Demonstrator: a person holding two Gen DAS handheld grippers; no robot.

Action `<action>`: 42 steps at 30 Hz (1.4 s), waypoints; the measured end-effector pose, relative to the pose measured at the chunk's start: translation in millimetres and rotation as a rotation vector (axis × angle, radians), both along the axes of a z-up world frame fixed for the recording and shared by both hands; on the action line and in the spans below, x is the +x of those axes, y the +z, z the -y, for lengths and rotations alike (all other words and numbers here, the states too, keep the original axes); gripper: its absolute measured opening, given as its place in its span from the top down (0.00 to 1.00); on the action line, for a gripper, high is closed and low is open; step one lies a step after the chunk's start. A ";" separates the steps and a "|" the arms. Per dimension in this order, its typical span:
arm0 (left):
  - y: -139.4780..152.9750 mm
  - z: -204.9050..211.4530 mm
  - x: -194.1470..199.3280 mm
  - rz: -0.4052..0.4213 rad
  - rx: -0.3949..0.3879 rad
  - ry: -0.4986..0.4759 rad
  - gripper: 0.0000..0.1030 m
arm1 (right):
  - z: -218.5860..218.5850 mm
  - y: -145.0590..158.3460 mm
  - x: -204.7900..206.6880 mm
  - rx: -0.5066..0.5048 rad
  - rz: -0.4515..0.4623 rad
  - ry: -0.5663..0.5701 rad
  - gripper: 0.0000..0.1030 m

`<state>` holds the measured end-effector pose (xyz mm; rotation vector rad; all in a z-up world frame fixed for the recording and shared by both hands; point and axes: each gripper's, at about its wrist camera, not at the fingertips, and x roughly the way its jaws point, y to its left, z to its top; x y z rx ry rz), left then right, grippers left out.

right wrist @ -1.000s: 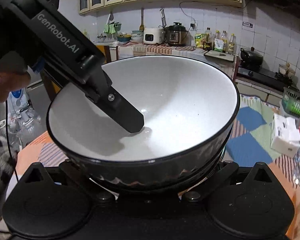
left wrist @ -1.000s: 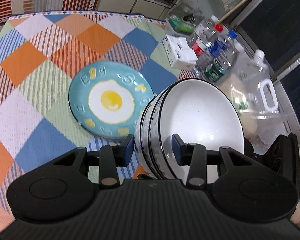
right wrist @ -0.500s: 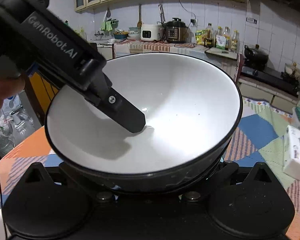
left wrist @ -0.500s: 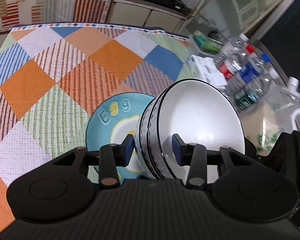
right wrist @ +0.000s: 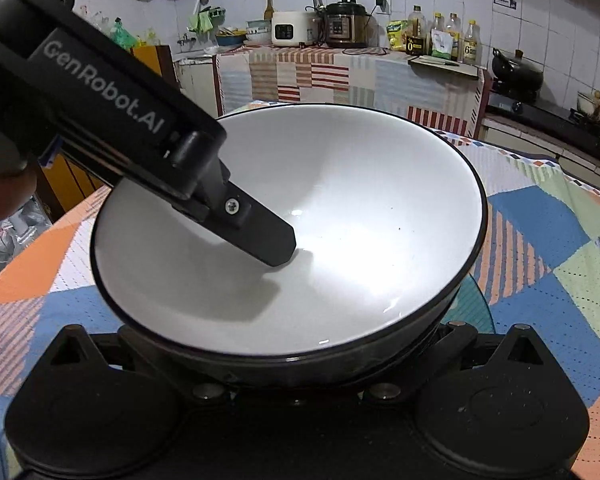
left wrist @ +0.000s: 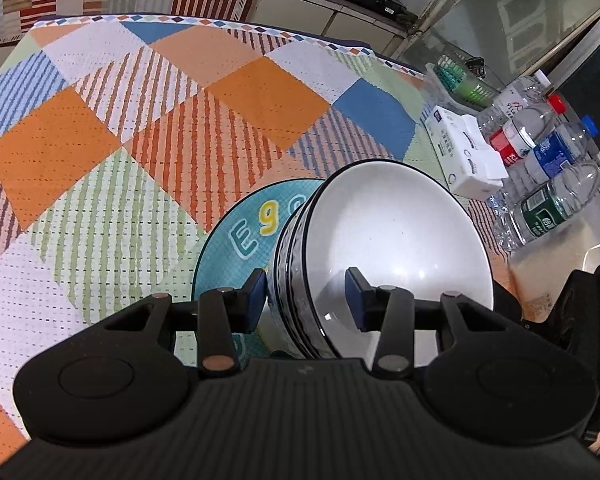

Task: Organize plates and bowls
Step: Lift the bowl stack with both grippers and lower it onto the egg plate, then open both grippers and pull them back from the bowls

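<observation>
A stack of white bowls with black rims [left wrist: 396, 240] is held tilted just above a teal egg-print plate [left wrist: 240, 232] on the checked tablecloth. My left gripper [left wrist: 306, 300] is shut on the near wall of the stacked bowls, one finger inside, one outside. In the right wrist view the bowl stack [right wrist: 360, 220] fills the middle, with the left gripper's finger [right wrist: 260, 236] inside it. My right gripper's fingers are hidden under the bowls, spread around the stack's base; the teal plate's edge [right wrist: 474, 308] shows below it.
A white tissue box [left wrist: 464, 152], several plastic water bottles [left wrist: 540, 184] and a green basket [left wrist: 456, 80] stand at the table's right edge. The checked tablecloth [left wrist: 140, 140] spreads to the left and far side. A kitchen counter with appliances [right wrist: 320, 28] is behind.
Both grippers carried the bowl stack left and over the teal plate, which is now partly covered by it. The stack has come down closer to the table.
</observation>
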<state>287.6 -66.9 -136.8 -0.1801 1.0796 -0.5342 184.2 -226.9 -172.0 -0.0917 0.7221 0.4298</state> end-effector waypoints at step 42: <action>115.4 -18.1 -166.8 0.373 0.110 0.075 0.38 | 22.7 76.0 -113.7 -0.008 0.105 -0.358 0.00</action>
